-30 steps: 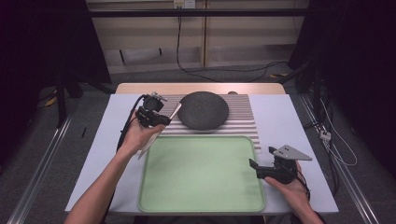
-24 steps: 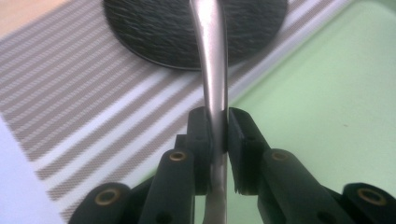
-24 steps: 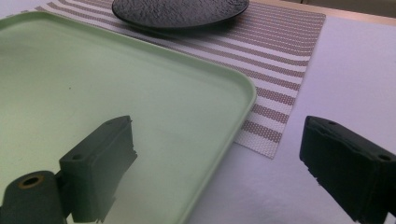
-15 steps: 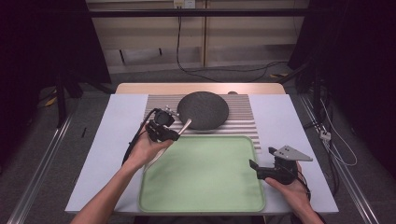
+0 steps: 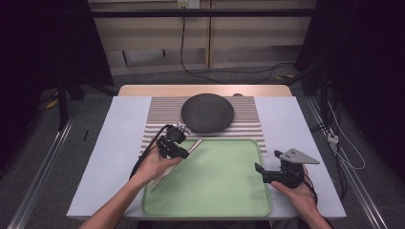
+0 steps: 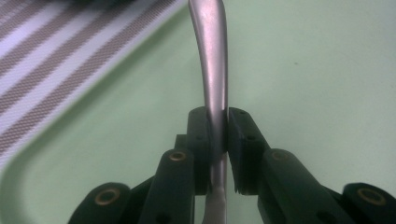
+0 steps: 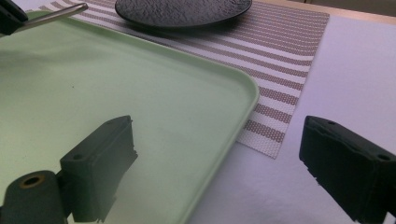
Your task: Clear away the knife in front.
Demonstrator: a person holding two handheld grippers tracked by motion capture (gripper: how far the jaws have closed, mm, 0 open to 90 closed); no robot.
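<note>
Nearest the person, a pale green tray (image 5: 215,186) lies on the white table cover (image 5: 110,157), its long side toward the near edge. At its right near corner, the right gripper (image 5: 260,170), held low in the right hand (image 5: 296,193), carries a grey three-cornered plate on top; its jaws stand wide apart with nothing between them, one over the tray's rim and one over the bare cover beside it, as the right gripper view shows. At the tray's left far corner, the left gripper (image 5: 184,151), in the left hand (image 5: 155,164), has its jaws closed tight on a slim metal utensil handle (image 6: 210,70); which utensil it is cannot be told. The handle's free end juts out over the tray's far rim. Beyond the tray, a brown-and-white striped mat (image 5: 162,114) lies flat. On the mat's middle rests a dark round plate (image 5: 207,112), rough-textured, well apart from both grippers. Farther off: the wooden table edge (image 5: 143,89), then cables on the floor (image 5: 215,76).
</note>
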